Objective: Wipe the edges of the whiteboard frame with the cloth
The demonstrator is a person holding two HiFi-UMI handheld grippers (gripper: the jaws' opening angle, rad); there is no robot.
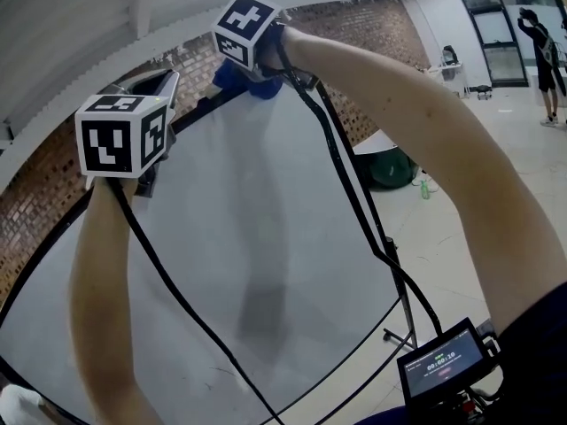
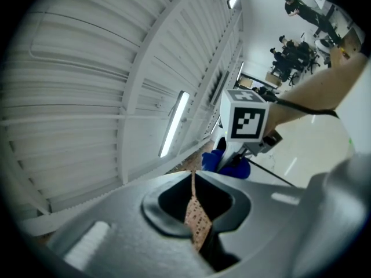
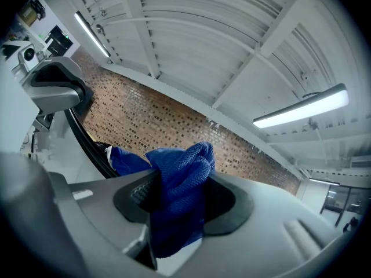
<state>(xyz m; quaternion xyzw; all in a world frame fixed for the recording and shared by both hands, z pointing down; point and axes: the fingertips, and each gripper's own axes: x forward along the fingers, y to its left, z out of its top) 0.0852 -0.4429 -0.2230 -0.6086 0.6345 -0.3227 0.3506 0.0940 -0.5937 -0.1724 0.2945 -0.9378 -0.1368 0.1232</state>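
Note:
The whiteboard fills the head view, its black frame rising from the lower left to a top corner. At that corner my right gripper is shut on a bunched blue cloth, which lies against the frame. In the right gripper view the cloth bulges between the jaws of the right gripper, beside the frame's black strip. My left gripper is further left along the top edge. Its jaws are shut with nothing between them. I cannot tell whether it touches the frame.
A brick wall runs behind the board. The board's stand legs reach the floor at the right, near a dark green object. A small screen device sits at the lower right. A person stands far off. Black cables hang across the board.

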